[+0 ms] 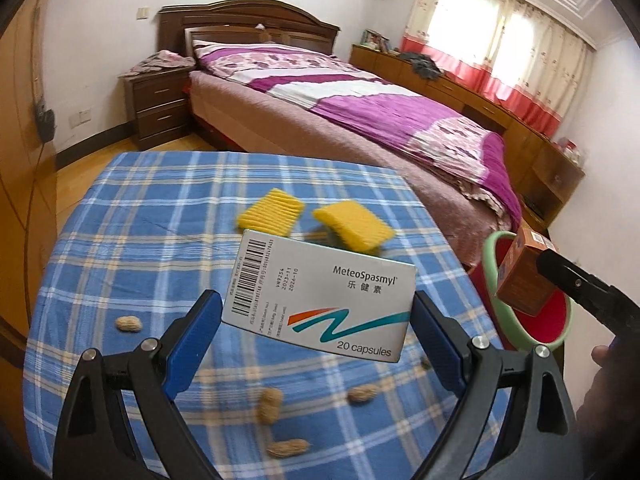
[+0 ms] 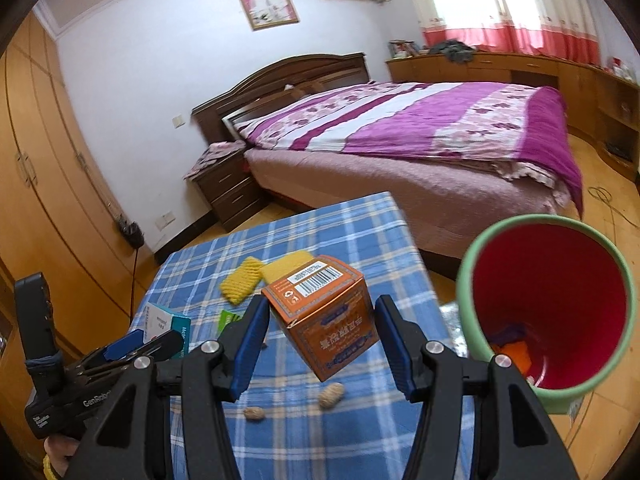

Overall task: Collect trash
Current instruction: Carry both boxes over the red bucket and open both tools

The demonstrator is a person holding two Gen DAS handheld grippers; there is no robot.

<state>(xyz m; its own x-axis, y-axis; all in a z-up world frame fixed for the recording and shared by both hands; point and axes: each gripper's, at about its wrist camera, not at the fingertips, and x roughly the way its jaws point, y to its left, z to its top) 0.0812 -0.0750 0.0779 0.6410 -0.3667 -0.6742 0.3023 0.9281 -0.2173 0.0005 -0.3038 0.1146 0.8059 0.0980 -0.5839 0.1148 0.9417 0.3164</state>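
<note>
The left gripper [image 1: 318, 320] is clamped on a white pill box [image 1: 320, 296], held tilted above the near part of the desk [image 1: 132, 216] with its blue checked cloth. The right gripper [image 2: 322, 332] grips an orange box [image 2: 326, 312] by its sides, also lifted off the desk, just left of the green-rimmed red bin [image 2: 548, 308] standing on the floor at the desk's right edge. Two yellow sponges [image 1: 270, 212] lie farther back on the cloth and several peanuts [image 1: 129, 324] are scattered nearer, with a bed [image 1: 360, 100] beyond.
</note>
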